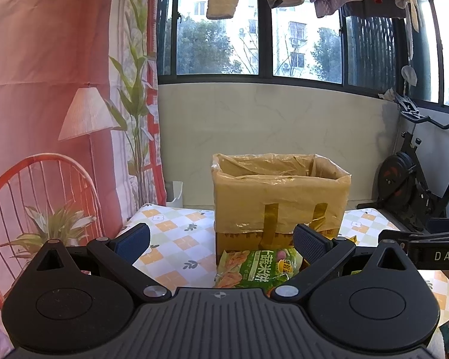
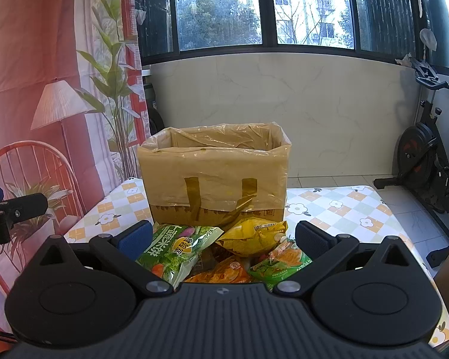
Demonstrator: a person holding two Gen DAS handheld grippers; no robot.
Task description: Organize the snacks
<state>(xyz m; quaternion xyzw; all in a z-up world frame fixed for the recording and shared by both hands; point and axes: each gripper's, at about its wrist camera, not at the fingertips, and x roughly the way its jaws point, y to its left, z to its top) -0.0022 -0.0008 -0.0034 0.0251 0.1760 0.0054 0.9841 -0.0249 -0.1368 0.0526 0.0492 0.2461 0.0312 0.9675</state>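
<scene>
Hovering over the checked tablecloth, both tools gape wide and grip nothing. The right gripper hangs above a heap of snack bags: a green rice-cracker bag, a yellow bag, and what may be an orange one, half hidden. The left gripper faces the plastic-lined cardboard box, just behind the snacks.

Black ribbed claw, blue pads, silver screws.
</scene>
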